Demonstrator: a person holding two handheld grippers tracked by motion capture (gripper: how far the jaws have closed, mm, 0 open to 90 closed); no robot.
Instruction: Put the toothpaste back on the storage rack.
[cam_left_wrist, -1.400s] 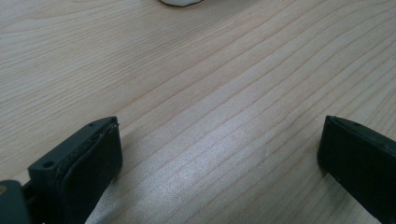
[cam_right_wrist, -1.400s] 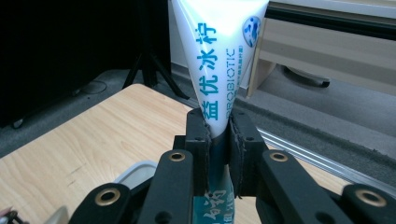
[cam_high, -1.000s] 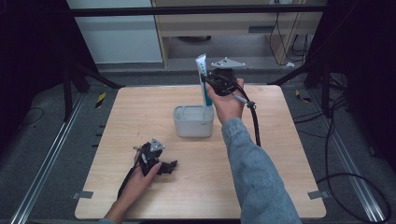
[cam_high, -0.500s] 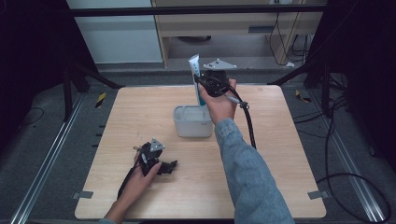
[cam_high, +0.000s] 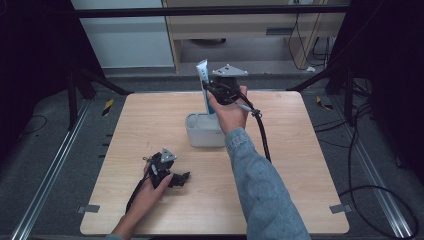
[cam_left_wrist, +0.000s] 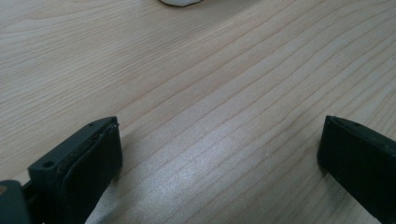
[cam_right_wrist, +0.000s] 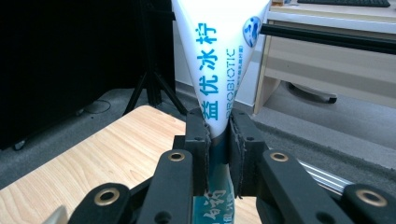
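Observation:
My right gripper is shut on a white and blue toothpaste tube and holds it upright at the far middle of the table. In the right gripper view the tube rises flat end up, with both pads pressing on its narrow part. Its lower end hangs by the back rim of a pale grey container; whether they touch I cannot tell. At the front left, my left gripper rests on the wood in a hand. Its jaws stand wide open over bare wood.
The wooden table has free room on its right half and along the front. The container's edge shows far ahead of the left jaws. A cable trails from the right gripper across the table. Dark stands and a desk lie beyond the far edge.
My right gripper has drifted a little to the left with the tube in it. The left gripper has stayed where it was.

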